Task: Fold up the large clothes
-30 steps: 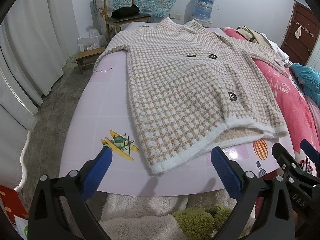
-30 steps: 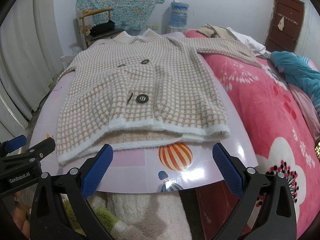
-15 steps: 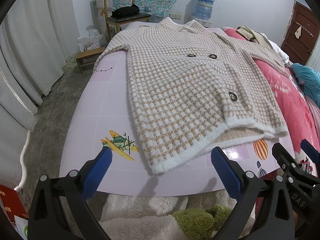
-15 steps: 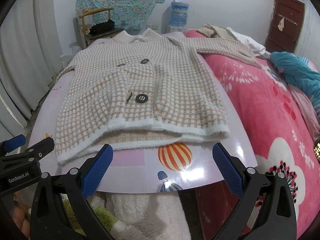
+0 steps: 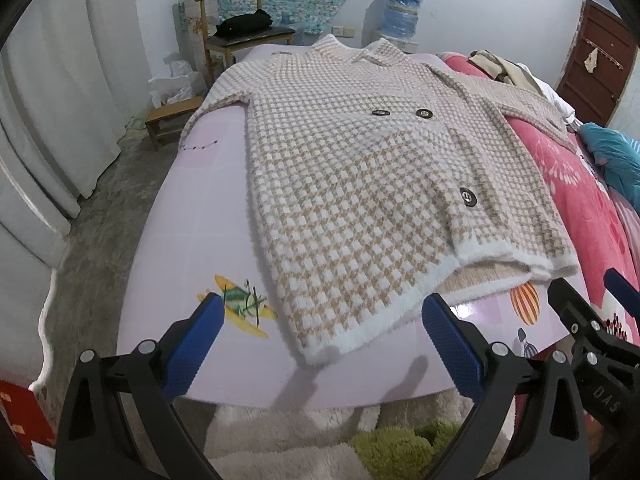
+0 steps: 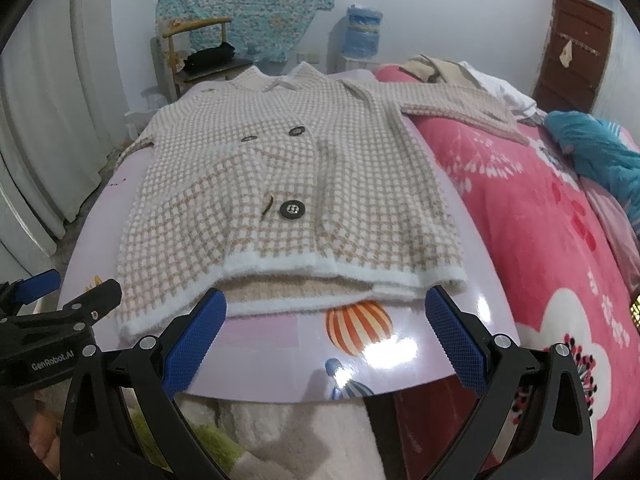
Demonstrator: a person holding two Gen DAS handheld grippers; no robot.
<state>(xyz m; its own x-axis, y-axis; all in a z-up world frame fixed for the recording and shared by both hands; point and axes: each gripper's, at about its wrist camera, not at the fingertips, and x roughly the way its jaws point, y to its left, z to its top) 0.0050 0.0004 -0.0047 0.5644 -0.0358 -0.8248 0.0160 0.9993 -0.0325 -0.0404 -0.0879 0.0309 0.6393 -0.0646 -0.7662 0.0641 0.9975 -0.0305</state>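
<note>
The coat (image 5: 372,184) is spread flat, buttons up, on the pink tabletop (image 5: 188,248), its collar at the far end and its white hem at the near edge. One sleeve is draped right onto the red blanket (image 6: 532,216). Nothing has been shifted in the last second: both the left claw (image 5: 322,346) and the right claw (image 6: 326,340) are held wide and empty just short of the hem. Folding is judged not yet begun.

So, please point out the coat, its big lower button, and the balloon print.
coat (image 5: 360,208), left wrist view, middle of the front panel
button (image 6: 291,209), right wrist view, its centre
balloon print (image 6: 359,322), right wrist view, its striped body
</note>
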